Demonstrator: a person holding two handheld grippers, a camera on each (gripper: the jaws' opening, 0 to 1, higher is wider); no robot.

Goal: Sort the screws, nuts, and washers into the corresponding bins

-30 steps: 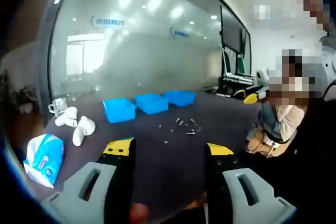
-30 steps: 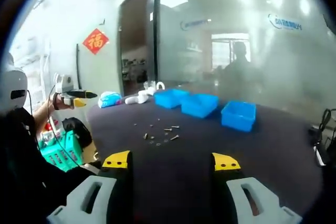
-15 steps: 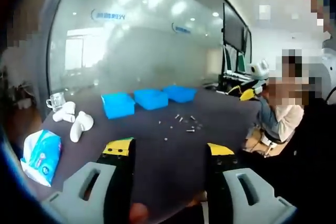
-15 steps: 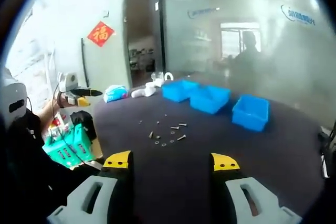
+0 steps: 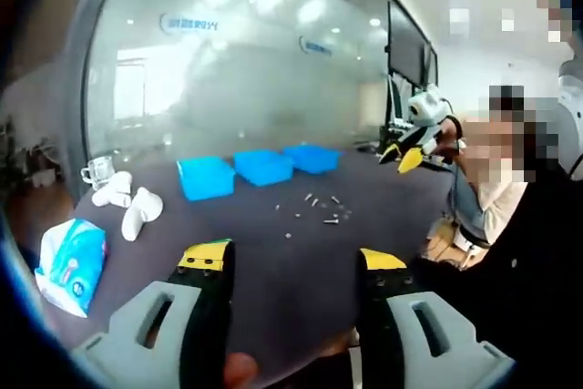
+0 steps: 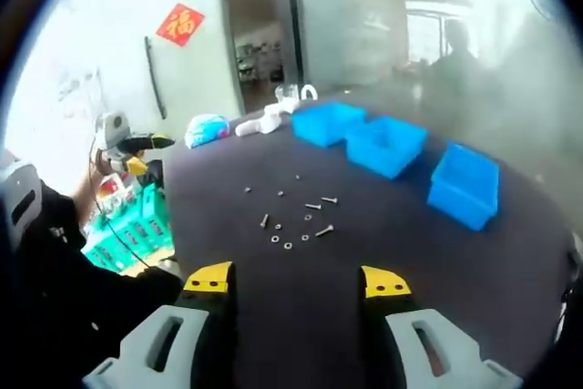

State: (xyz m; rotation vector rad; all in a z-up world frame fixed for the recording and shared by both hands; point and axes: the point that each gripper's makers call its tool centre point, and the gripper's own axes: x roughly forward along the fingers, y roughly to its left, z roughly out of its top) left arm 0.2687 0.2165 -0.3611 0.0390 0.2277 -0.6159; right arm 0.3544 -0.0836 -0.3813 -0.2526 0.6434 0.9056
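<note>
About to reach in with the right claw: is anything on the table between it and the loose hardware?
Nothing visible. Bare dark table lies between the open right claw and the scattered hardware. The three blue bins sit beyond the hardware, also with nothing between.

Table [image 6: 510, 271]: I see three bins [image 6: 387, 145] in a row along its far side;
Hardware [image 6: 293, 223]: scattered mid-table, before the bins
</note>
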